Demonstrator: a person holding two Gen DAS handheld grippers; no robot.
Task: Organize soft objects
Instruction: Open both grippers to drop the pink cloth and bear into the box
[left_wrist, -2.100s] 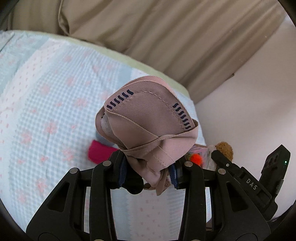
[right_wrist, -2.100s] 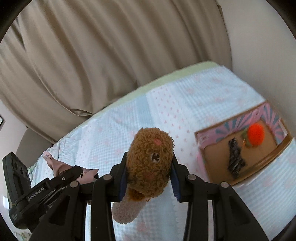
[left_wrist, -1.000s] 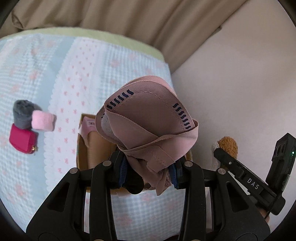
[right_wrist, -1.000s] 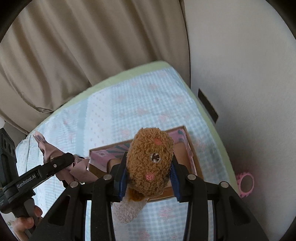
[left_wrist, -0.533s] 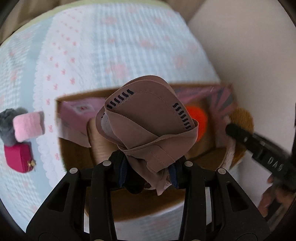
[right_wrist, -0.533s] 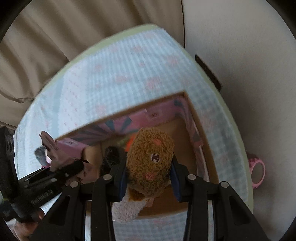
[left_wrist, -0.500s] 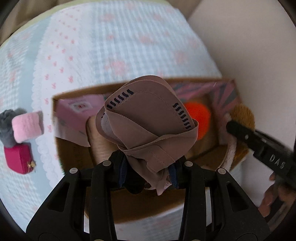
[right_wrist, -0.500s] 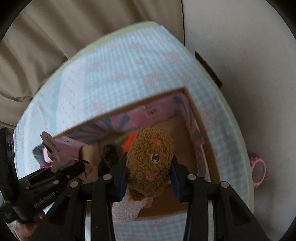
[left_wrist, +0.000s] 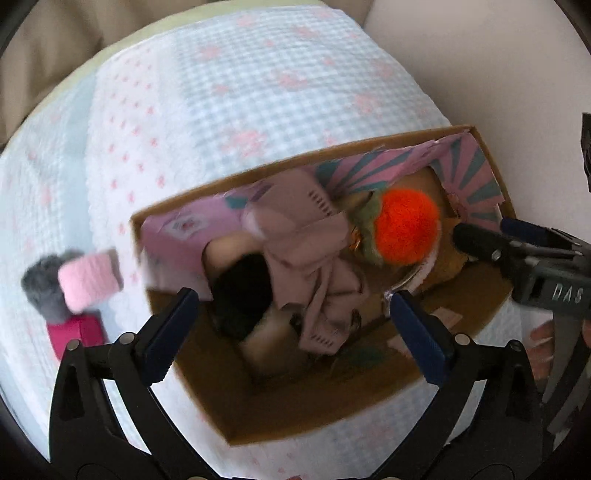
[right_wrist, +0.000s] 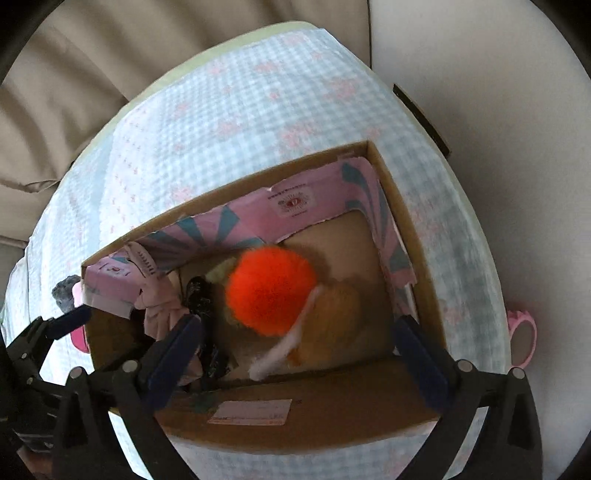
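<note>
From the left wrist, the left claw (left_wrist: 291, 328) has just sprung wide and empty above the cardboard box (left_wrist: 491, 155), the limp pink garment (left_wrist: 314, 266) crumpled inside, best pinched at a fold. From the right wrist, the right claw (right_wrist: 295, 347) has likewise just opened, the light, squashy brown plush toy (right_wrist: 332, 321) lying below beside the orange pompom (right_wrist: 271, 290).

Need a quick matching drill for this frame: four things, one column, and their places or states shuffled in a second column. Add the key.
Things:
1. orange pompom
2. brown plush toy
3. pink and grey rolls
4. left gripper

Places or states:
A. on the bedspread, outside the cardboard box
B. open, holding nothing
C. in the box, beside the dusty pink cloth
D. in the box, at the right-hand end in the right wrist view

Pairs: 1-C, 2-D, 3-A, 4-B
</note>
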